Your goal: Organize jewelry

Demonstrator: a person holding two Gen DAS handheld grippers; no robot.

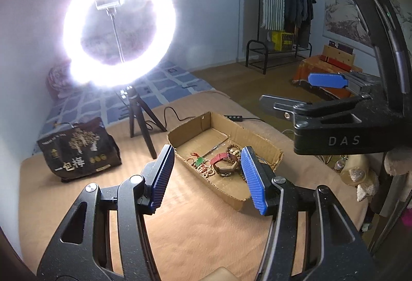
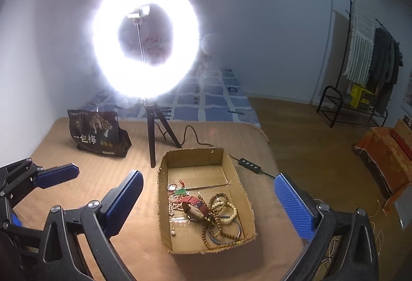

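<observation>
An open cardboard box (image 1: pixel 190 126) (image 2: pixel 193 157) sits on a tan blanket. Inside lie a red-strap watch (image 2: pixel 195 206) (image 1: pixel 221 160), wooden bead bracelets (image 2: pixel 219 229), a green pendant on red cord (image 2: pixel 181 191) (image 1: pixel 199 161), a blue bangle (image 2: pixel 226 234) and a small pearl piece (image 2: pixel 173 232). My left gripper (image 1: pixel 208 180) hovers open above the box's near end, empty. My right gripper (image 2: pixel 209 203) stands wide open above the box, holding nothing; in the left wrist view it (image 1: pixel 296 91) appears at the right. One blue finger (image 2: pixel 56 175) of the left gripper shows at the left.
A bright ring light (image 1: pixel 118 23) (image 2: pixel 146 39) on a tripod stands behind the box, its cable and switch (image 2: pixel 248 163) running right. A black printed bag (image 1: pixel 79 152) (image 2: pixel 97 134) stands at the back left. The blanket's edge drops to the wooden floor on the right.
</observation>
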